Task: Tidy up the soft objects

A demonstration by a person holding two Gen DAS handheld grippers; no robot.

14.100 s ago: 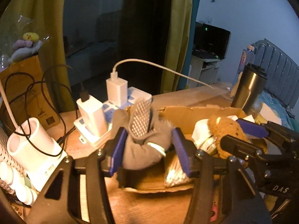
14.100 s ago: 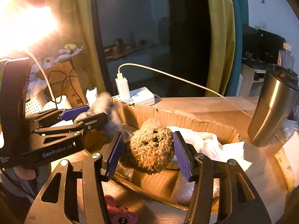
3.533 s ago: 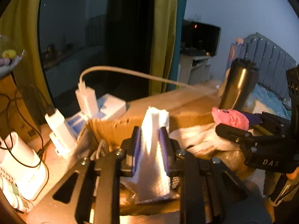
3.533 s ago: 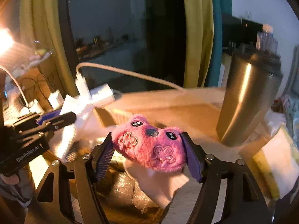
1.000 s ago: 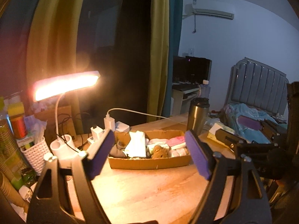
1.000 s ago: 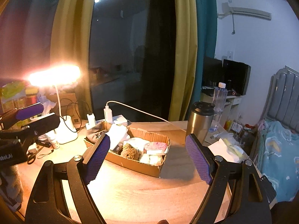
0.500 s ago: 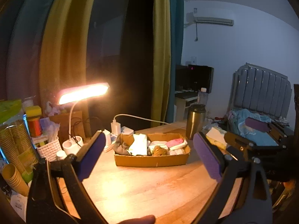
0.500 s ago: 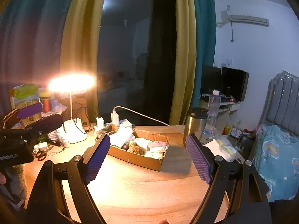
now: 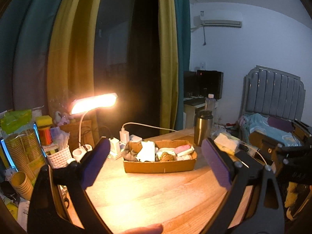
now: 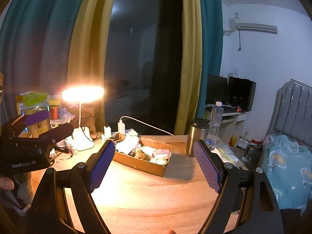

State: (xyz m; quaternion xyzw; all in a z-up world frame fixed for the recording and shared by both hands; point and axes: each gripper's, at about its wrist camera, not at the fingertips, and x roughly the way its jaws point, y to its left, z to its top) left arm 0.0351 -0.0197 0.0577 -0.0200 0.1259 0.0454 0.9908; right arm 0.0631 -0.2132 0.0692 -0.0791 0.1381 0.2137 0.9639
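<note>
Now you are holding both grippers back from the cardboard box (image 9: 159,166), farther off than a second ago; left gripper (image 9: 156,162) and right gripper (image 10: 154,164) are standing wide and empty. Soft toys and cloths are lying inside the box on the wooden table (image 9: 156,195), so sorting is looking finished

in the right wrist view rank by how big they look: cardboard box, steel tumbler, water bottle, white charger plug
1. cardboard box, clearly the largest.
2. and 3. steel tumbler and water bottle: look about alike; the bottle stands farther back, so unranked.
4. white charger plug, the smallest.
</note>
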